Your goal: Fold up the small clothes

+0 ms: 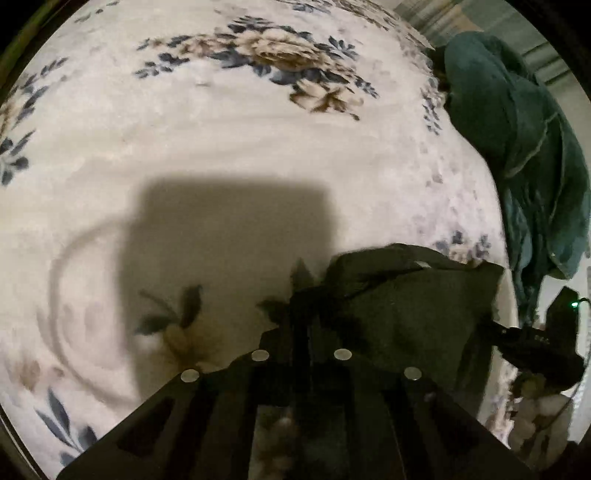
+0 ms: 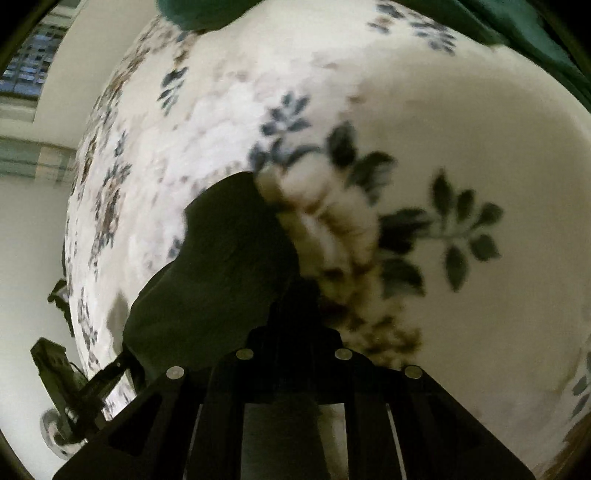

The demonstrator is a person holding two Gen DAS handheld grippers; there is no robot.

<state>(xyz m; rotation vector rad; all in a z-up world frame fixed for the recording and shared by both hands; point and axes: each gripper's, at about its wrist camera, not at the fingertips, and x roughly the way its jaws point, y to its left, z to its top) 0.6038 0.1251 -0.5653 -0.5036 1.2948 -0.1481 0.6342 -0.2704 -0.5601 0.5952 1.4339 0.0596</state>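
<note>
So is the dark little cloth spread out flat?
No. The dark cloth hangs bunched between both shut grippers, above the flowery blanket.

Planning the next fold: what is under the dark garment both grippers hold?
Under the dark garment lies the floral bedspread, showing all around it. The patch beneath the cloth is covered, so anything lying there cannot be seen.

You're working over a bed covered by a white floral blanket (image 1: 229, 147), printed with blue leaves and tan blossoms. In your left wrist view, a teal garment (image 1: 517, 147) lies heaped along the bed's edge at about 2 o'clock, and a small dark garment (image 1: 399, 295) sits at 5 o'clock. In your right wrist view, that dark garment (image 2: 229, 266) lies at 7 o'clock on the blanket (image 2: 461, 129), with the teal one (image 2: 535, 33) at 1 o'clock.
</note>
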